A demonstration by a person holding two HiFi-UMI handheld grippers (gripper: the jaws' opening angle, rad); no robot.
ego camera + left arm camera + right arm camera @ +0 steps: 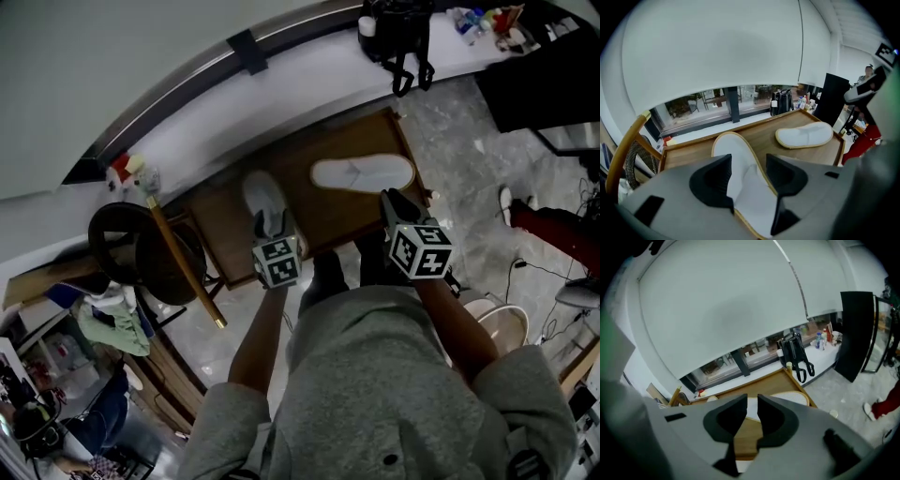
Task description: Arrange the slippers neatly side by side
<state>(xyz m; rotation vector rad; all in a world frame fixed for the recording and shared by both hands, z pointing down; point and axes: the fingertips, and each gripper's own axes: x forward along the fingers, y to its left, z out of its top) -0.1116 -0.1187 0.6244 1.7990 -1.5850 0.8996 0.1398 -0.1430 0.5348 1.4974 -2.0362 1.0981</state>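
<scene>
- Head view: two white slippers are lying on the wooden table (323, 223), not yet paired.
  - The near slipper (265, 199) is pointing away from the person at the left. The far slipper (362, 173) is lying crosswise at the back right, well apart from it.
  - The left gripper (268, 228) is hovering over the near slipper's closer end, and the right gripper (391, 201) is aiming down just short of the far one.
  - How wide either pair of jaws is standing is not showing from up here.
- Left gripper view: the left gripper (749, 174) is holding its jaws spread wide, straddling the near slipper (736, 147) without pressing on it.
  - This view is showing the piped rim and the soft fold of the upper, which the head view is blurring.
  - The slipper is looking thin, light and floppy (the throwaway hotel kind, I would guess). A pinch at one tip is likely to leave it drooping, so taking sole and upper together near the middle seems safer.
  - It should also be sliding easily on the smooth wood.
  - The far slipper (804, 135) is sitting askew beyond.
- Right gripper view: the right gripper (752, 414) is keeping its jaws drawn close, with a narrow slit between them and nothing in it.
  - The far slipper (793, 397) is showing just past the jaws on the table (764, 383).
  - Only this view is settling that this claw is empty.
</scene>
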